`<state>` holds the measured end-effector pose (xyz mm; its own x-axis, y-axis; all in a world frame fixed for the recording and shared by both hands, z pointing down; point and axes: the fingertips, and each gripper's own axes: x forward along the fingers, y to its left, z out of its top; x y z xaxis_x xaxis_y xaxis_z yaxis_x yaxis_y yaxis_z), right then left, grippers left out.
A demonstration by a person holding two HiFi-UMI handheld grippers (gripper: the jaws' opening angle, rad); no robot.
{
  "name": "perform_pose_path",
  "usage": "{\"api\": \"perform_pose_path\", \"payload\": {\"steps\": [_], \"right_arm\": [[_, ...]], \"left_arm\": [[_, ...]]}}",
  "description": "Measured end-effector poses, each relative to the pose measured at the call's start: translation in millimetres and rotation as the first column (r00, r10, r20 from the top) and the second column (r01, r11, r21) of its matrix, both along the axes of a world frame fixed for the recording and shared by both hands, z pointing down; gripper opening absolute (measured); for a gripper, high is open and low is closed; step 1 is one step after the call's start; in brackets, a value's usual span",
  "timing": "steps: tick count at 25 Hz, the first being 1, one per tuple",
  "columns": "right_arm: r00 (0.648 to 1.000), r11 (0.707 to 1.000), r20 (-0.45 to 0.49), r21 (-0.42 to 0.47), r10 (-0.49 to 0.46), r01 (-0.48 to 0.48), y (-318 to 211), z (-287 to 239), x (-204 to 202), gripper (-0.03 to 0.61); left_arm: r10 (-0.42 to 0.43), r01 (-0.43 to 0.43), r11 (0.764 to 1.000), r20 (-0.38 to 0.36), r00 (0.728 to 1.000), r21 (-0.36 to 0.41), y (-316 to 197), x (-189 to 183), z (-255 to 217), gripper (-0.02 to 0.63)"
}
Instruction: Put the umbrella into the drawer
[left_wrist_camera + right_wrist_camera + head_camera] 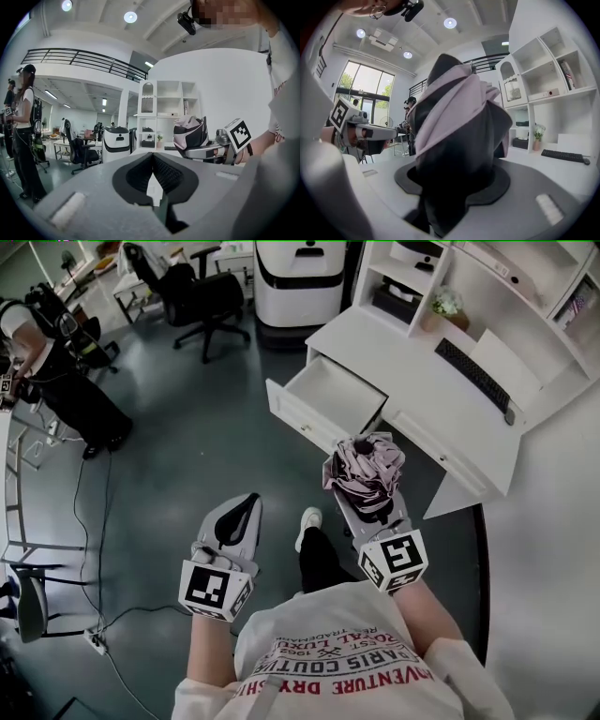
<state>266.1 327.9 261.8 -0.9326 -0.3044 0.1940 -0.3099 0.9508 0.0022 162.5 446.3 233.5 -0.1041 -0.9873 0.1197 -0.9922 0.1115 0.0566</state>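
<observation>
Pink-and-black folded umbrella (364, 465) sits clamped in the right tongs (368, 501), near the open drawer (305, 418); left tongs (246, 507) closed, empty. Carry it over, lower lengthwise, then release.

Grey floor (187, 446), white desk (394, 352) with shelving (487, 277), black office chair (202, 292), round ceiling lights (130, 17), tall window (365, 93).

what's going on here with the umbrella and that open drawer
A person holds a pair of tongs in each hand. The right tongs are clamped on a folded pink and black umbrella, held in the air short of the open drawer of the white desk. The left tongs are closed with nothing in them. The umbrella is not yet in the drawer.
</observation>
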Motion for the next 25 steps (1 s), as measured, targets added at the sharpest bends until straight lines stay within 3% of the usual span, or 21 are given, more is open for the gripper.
{"api": "perform_pose_path", "payload": {"steps": [6,14,19,25], "right_arm": [[0.999,0.999,-0.013,-0.016,-0.05,0.05,-60,8,-70,0.198],[0.999,0.999,-0.007,0.009,-0.047,0.047,-175,-3,-162,0.198],[1.0,1.0,-0.007,0.003,-0.002,0.002,-238,-1,-193,0.198],[0.997,0.998,-0.062,-0.028,0.052,-0.054,-284,23,-208,0.198]], "left_arm": [[-0.034,0.034,0.999,0.008,0.999,-0.017,-56,-62,4,0.003],[-0.02,0.02,1.0,0.037,0.999,0.006,-175,-154,-13,0.005],[0.014,-0.015,1.0,0.042,0.999,0.01,-241,-192,-12,0.004],[0.103,-0.102,0.994,0.023,0.994,-0.031,-300,-211,3,0.003]]}}
